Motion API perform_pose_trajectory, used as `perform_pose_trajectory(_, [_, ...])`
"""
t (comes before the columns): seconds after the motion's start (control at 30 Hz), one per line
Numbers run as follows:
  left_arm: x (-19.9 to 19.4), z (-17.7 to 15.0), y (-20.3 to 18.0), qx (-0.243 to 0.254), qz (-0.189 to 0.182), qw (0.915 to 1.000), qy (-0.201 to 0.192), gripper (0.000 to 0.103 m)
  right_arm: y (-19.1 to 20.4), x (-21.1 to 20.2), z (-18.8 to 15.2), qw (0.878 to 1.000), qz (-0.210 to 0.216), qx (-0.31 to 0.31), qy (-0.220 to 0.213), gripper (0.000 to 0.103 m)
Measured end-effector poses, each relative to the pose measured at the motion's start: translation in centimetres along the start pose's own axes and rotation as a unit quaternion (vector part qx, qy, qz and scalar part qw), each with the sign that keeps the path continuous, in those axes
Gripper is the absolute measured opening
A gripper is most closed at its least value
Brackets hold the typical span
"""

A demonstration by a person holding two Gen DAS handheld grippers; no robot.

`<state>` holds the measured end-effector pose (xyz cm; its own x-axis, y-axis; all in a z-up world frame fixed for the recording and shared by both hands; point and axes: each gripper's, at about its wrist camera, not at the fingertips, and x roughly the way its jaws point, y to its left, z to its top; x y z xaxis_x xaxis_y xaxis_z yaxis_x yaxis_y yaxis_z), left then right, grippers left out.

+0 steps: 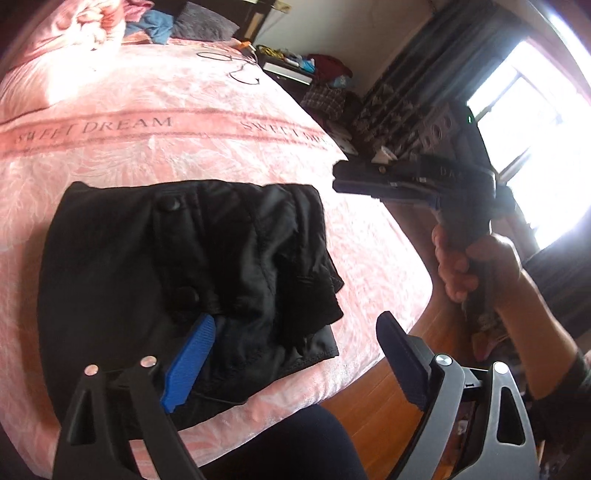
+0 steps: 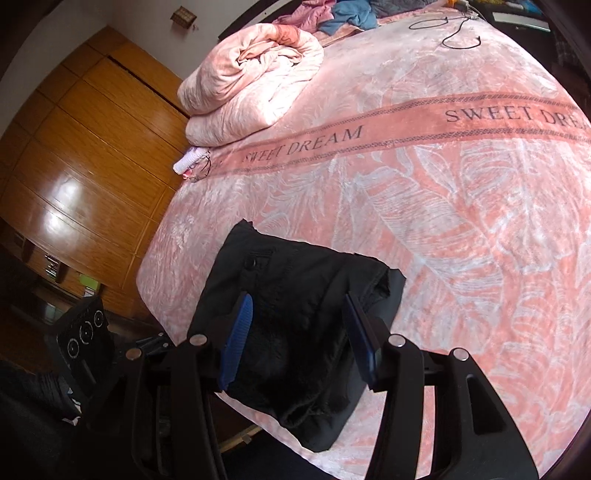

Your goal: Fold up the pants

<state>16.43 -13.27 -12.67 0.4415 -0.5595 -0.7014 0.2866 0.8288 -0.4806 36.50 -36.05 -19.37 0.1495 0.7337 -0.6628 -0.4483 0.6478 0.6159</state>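
Observation:
The black pants [image 1: 184, 266] lie folded into a compact bundle on the pink blanket [image 1: 147, 147], near the bed's front edge. My left gripper [image 1: 295, 350] is wide open with nothing gripped. Its blue left pad [image 1: 192, 362] hangs over the bundle's near edge and the other finger [image 1: 402, 362] is out past the bed edge. A hand [image 1: 469, 266] holds my right gripper [image 1: 336, 179] in the air beside the bundle's far right corner. In the right wrist view the right gripper [image 2: 299, 325] stands open above the pants [image 2: 295, 280], its pads apart from the cloth.
A rolled pink quilt [image 2: 251, 81] sits at the bed's far left and a black cable [image 2: 458, 33] lies near the head. A wooden wardrobe [image 2: 74, 147] stands left of the bed. Wooden floor [image 1: 369, 398] and a person's dark-clad leg [image 1: 295, 443] are at the front edge.

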Motion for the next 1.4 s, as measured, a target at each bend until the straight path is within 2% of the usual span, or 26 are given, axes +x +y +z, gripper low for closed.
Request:
perform_pose_trajectory(0.07, [-1.0, 0.2, 2.7, -0.027, 0.007, 0.9996, -0.009, 0.090, -0.4, 1.4, 0.3, 1.000, 0.014, 0.010, 0.005, 0.054])
perform_pose_trajectory(0.27, [-0.3, 0.3, 10.3, -0.092, 0.055, 0.9942, 0.012, 0.090, -5.3, 5.4, -0.5, 0.996, -0.015, 0.077, 0.034, 0.053])
perform_pose_trajectory(0.33, [-0.1, 0.2, 11.6, -0.105, 0.055, 0.9929, 0.012, 0.090, -6.6, 5.7, -1.4, 0.995, -0.021, 0.097, 0.033, 0.047])
perform_pose_trajectory(0.4, [-0.1, 0.3, 12.2, -0.107, 0.056, 0.9925, 0.013, 0.090, -6.9, 4.7, -2.3, 0.993, -0.014, 0.114, 0.011, 0.047])
perform_pose_trajectory(0.43, [-0.2, 0.4, 12.3, -0.107, 0.056, 0.9926, 0.012, 0.090, -6.9, 3.8, -2.9, 0.992, -0.011, 0.127, -0.006, 0.055])
perform_pose_trajectory(0.53, [-1.2, 0.0, 12.3, -0.111, 0.054, 0.9923, 0.005, 0.090, -6.9, 1.2, -5.8, 0.985, 0.004, 0.166, -0.053, 0.065])
perform_pose_trajectory(0.63, [-2.5, -0.9, 12.3, -0.116, 0.056, 0.9916, 0.000, 0.090, -6.3, -0.4, -9.6, 0.977, 0.026, 0.197, -0.084, 0.069])
perform_pose_trajectory(0.73, [-3.1, -1.9, 12.9, -0.129, 0.060, 0.9899, -0.001, 0.090, -5.3, -0.5, -12.7, 0.970, 0.041, 0.219, -0.100, 0.074])
perform_pose_trajectory(0.87, [-2.9, -2.6, 13.5, -0.134, 0.074, 0.9882, 0.004, 0.091, -4.7, 1.9, -14.0, 0.967, 0.049, 0.233, -0.090, 0.076])
perform_pose_trajectory(0.9, [-3.0, -2.6, 13.5, -0.132, 0.077, 0.9882, 0.005, 0.091, -4.7, 2.5, -14.1, 0.966, 0.047, 0.235, -0.091, 0.075])
perform_pose_trajectory(0.93, [-3.0, -2.7, 13.6, -0.132, 0.081, 0.9880, 0.006, 0.091, -4.5, 2.9, -14.0, 0.967, 0.046, 0.234, -0.091, 0.056])
perform_pose_trajectory(1.0, [-2.9, -2.7, 13.5, -0.133, 0.084, 0.9875, 0.009, 0.092, -4.3, 3.0, -14.0, 0.967, 0.024, 0.238, -0.090, 0.029])
perform_pose_trajectory(1.03, [-2.8, -2.6, 13.5, -0.133, 0.087, 0.9871, 0.013, 0.092, -4.0, 2.6, -14.1, 0.967, 0.026, 0.236, -0.097, 0.025])
perform_pose_trajectory(1.13, [-2.3, -2.6, 13.7, -0.138, 0.088, 0.9861, 0.025, 0.092, -3.1, 1.1, -15.2, 0.966, 0.018, 0.233, -0.114, 0.024])
perform_pose_trajectory(1.2, [-2.0, -2.5, 14.0, -0.140, 0.088, 0.9858, 0.028, 0.092, -4.6, 1.9, -16.3, 0.960, 0.002, 0.261, -0.101, 0.023])
perform_pose_trajectory(1.27, [-1.7, -2.3, 14.1, -0.138, 0.094, 0.9853, 0.034, 0.092, -6.0, 3.3, -17.0, 0.954, 0.006, 0.287, -0.083, 0.028])
perform_pose_trajectory(1.3, [-1.8, -2.3, 14.2, -0.138, 0.098, 0.9849, 0.038, 0.092, -5.7, 3.0, -16.9, 0.956, -0.002, 0.282, -0.086, 0.031])
perform_pose_trajectory(1.33, [-2.1, -2.2, 14.2, -0.139, 0.099, 0.9846, 0.038, 0.092, -5.2, 2.3, -16.7, 0.956, -0.012, 0.275, -0.096, 0.038])
perform_pose_trajectory(1.4, [-3.5, -2.1, 14.3, -0.146, 0.098, 0.9842, 0.020, 0.092, -3.7, 0.2, -16.2, 0.956, -0.045, 0.261, -0.126, 0.038])
